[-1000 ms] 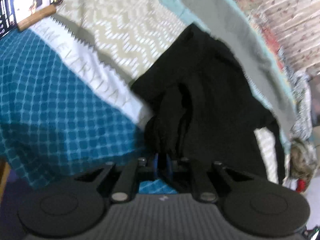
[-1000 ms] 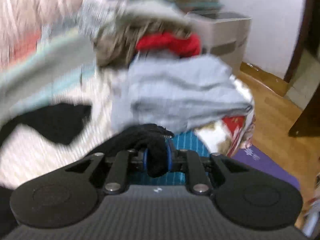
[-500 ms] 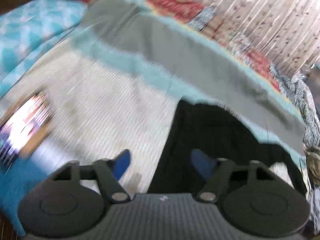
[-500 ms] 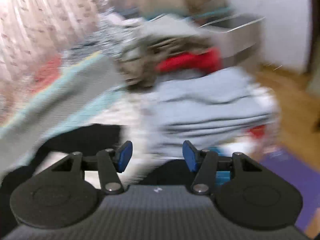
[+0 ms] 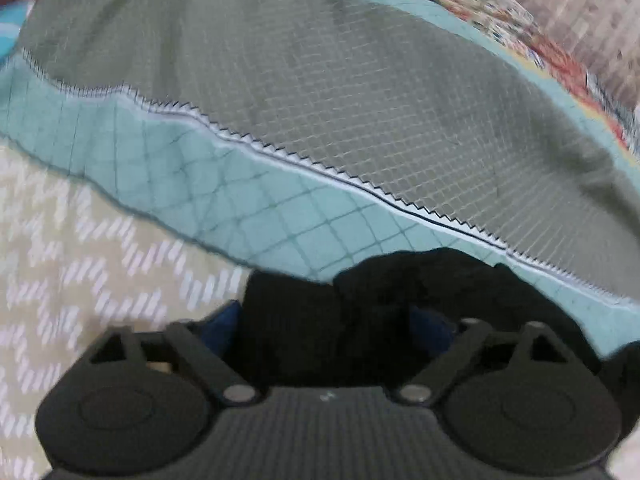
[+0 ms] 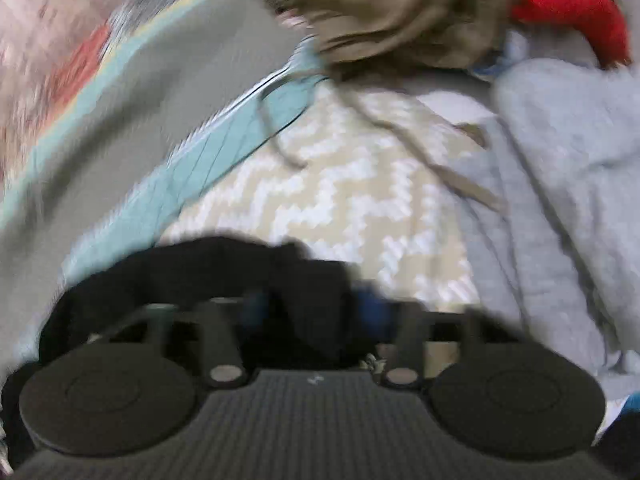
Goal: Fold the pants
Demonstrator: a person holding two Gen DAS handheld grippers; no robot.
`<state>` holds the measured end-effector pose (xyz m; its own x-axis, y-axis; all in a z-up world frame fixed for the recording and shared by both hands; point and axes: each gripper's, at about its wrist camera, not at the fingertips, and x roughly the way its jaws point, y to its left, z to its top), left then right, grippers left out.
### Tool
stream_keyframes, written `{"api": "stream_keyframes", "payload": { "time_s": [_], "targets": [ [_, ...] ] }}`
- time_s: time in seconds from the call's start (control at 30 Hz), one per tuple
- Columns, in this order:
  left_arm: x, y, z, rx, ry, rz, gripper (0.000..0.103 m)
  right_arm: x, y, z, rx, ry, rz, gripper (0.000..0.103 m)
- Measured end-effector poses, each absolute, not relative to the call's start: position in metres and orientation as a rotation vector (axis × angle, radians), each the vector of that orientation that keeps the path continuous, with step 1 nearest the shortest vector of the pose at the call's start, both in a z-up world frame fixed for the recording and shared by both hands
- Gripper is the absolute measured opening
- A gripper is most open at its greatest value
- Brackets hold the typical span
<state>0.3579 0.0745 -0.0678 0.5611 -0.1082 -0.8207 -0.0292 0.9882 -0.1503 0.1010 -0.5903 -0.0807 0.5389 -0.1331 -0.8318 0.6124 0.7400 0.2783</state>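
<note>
Left gripper fingers spread, black pants bunched between them on bed. Right gripper likewise; neither pinching.

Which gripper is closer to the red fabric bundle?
Right. The right gripper faces the red fabric bundle across the bed; the left gripper has none in view.

Right gripper: I see its blue fingers spread, black pants bunched between them.
Bedspread: beige zigzag under the pants.
Grey garment: at right.
</note>
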Motion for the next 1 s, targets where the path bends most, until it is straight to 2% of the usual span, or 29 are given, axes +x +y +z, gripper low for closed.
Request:
{"api": "stream_keyframes", "payload": {
  "time_s": [0.03, 0.07, 0.1, 0.13, 0.3, 0.4, 0.53, 0.63, 0.77, 0.87, 0.97, 1.0],
  "targets": [
    [0.358, 0.068, -0.065, -0.098, 0.961, -0.062, 0.051, 0.105, -0.580, -0.075, 0.518, 0.907, -0.466, 0.029],
    [0.358, 0.066, -0.062, -0.084, 0.955, -0.082, 0.046, 0.106, -0.575, -0.065, 0.467, 0.872, -0.468, 0.028],
    [0.357, 0.070, -0.056, -0.102, 0.946, -0.085, 0.033, 0.106, -0.575, -0.053, 0.442, 0.827, -0.474, 0.028],
    [0.356, 0.078, -0.048, -0.143, 0.932, -0.089, 0.030, 0.103, -0.580, -0.034, 0.436, 0.750, -0.490, 0.028],
    [0.331, 0.136, -0.012, -0.368, 0.754, -0.031, 0.029, 0.081, -0.612, 0.035, 0.496, 0.399, -0.523, 0.029],
    [0.322, 0.154, -0.024, -0.441, 0.738, -0.030, 0.030, 0.080, -0.616, 0.031, 0.475, 0.359, -0.511, 0.029],
    [0.333, 0.139, -0.057, -0.353, 0.861, 0.027, 0.034, 0.113, -0.602, -0.024, 0.405, 0.547, -0.559, 0.030],
    [0.334, 0.134, -0.059, -0.338, 0.854, 0.045, 0.037, 0.125, -0.595, -0.061, 0.356, 0.644, -0.617, 0.030],
    [0.340, 0.133, -0.045, -0.311, 0.826, 0.011, 0.037, 0.120, -0.608, -0.056, 0.436, 0.618, -0.625, 0.030],
    [0.346, 0.124, -0.043, -0.229, 0.847, 0.032, 0.051, 0.137, -0.608, -0.039, 0.447, 0.612, -0.615, 0.032],
    [0.344, 0.124, -0.042, -0.196, 0.824, 0.036, 0.055, 0.149, -0.609, -0.026, 0.439, 0.566, -0.623, 0.031],
    [0.343, 0.125, -0.042, -0.191, 0.814, 0.046, 0.062, 0.155, -0.609, -0.026, 0.424, 0.552, -0.622, 0.031]
  ]
}}
